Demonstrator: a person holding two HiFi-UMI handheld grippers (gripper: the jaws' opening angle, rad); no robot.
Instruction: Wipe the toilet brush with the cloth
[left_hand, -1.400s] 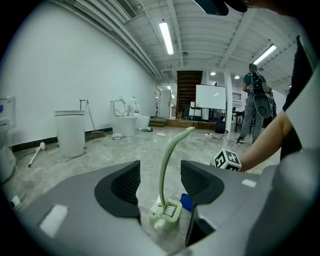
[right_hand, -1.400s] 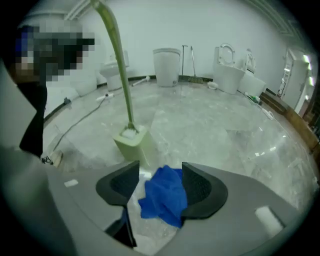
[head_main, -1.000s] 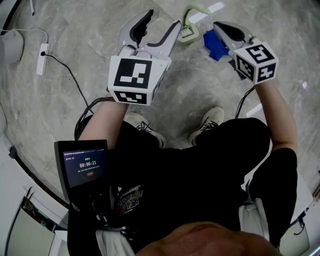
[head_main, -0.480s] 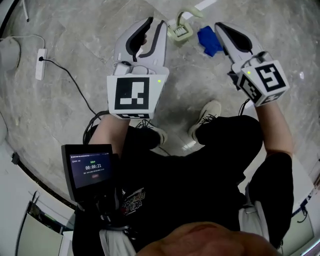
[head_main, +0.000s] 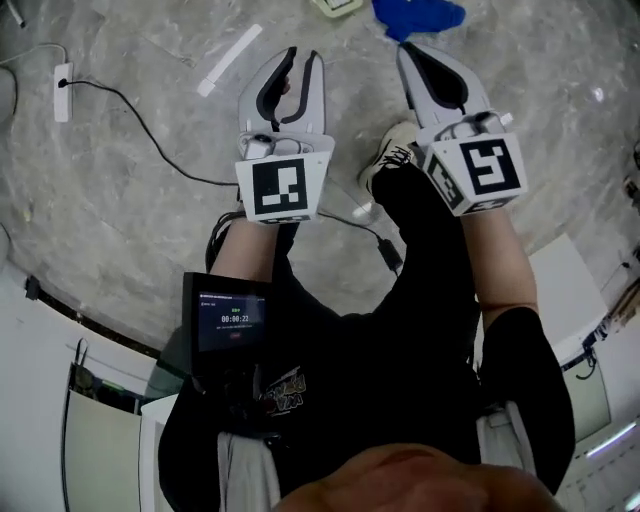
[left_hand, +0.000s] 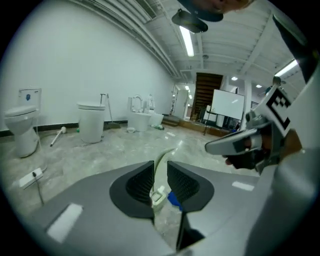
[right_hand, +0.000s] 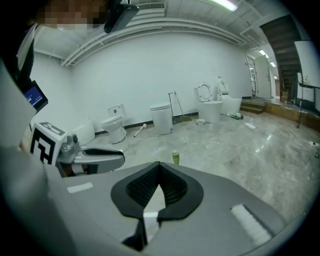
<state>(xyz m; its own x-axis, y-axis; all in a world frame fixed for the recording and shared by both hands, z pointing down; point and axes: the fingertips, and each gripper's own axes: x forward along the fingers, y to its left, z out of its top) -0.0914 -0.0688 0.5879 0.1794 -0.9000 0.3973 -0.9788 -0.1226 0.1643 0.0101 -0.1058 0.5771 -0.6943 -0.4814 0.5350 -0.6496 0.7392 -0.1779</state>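
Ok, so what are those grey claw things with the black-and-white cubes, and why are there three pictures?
They are two grippers, like big tongs; a person holds one in each hand. One picture comes from a camera on the person's head, looking down at the left gripper, the right gripper and a shoe. The other two come from a camera riding on each gripper, looking along its jaws. On the grey floor lie a blue cloth and a pale toilet brush. Nothing is held. The left jaws have just been closing, but there is a gap, and the brush only shows through it from the floor beyond. The right jaws are shut on nothing.
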